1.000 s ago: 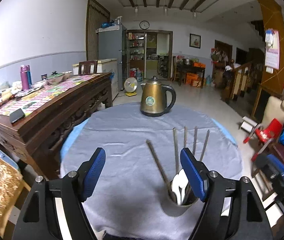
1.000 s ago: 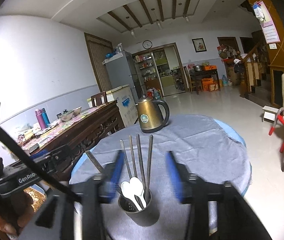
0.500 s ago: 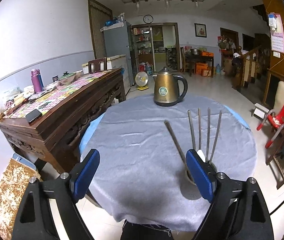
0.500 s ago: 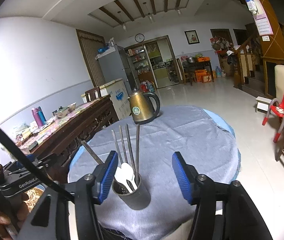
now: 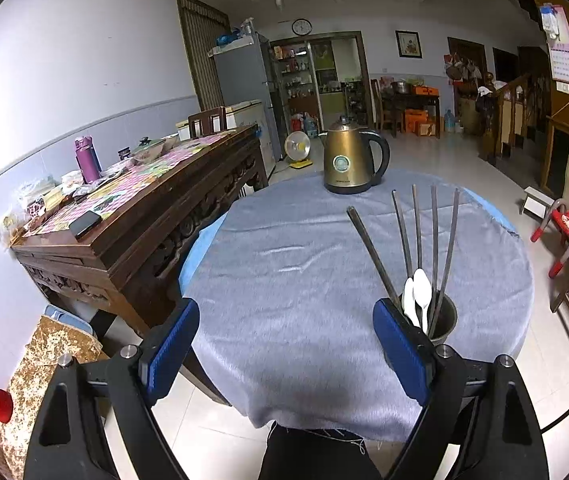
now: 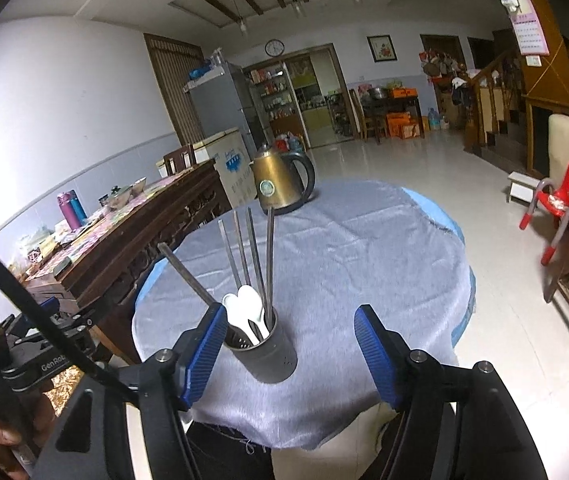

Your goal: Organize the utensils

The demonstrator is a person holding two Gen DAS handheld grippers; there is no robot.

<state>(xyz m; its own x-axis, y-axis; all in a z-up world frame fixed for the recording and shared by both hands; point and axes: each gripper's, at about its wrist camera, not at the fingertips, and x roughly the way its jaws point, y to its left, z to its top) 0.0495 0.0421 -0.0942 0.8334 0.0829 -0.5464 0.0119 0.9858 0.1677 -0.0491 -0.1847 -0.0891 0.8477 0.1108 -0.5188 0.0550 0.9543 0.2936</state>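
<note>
A dark metal utensil holder (image 6: 265, 348) (image 5: 442, 318) stands near the front edge of a round table with a grey cloth (image 6: 344, 248) (image 5: 296, 272). Several metal chopsticks (image 6: 253, 248) (image 5: 416, 232) and white spoons (image 6: 249, 303) (image 5: 420, 294) stick up out of it. My right gripper (image 6: 288, 350) is held in front of the holder with its jaws opening; the holder stands beyond its left pad, untouched. My left gripper (image 5: 284, 348) is wide open over the bare cloth, the holder just behind its right pad.
A bronze electric kettle (image 5: 350, 160) (image 6: 282, 184) stands at the table's far side. A carved wooden sideboard (image 5: 136, 216) loaded with bottles and packets runs along the left. Red plastic chairs (image 5: 568, 224) stand at the right. The left gripper's body and a hand (image 6: 0, 436) show at the right view's lower left.
Both grippers have drawn back from the holder toward the table's front edge. Both sets of jaws have widened. The holder and utensils have not moved.
</note>
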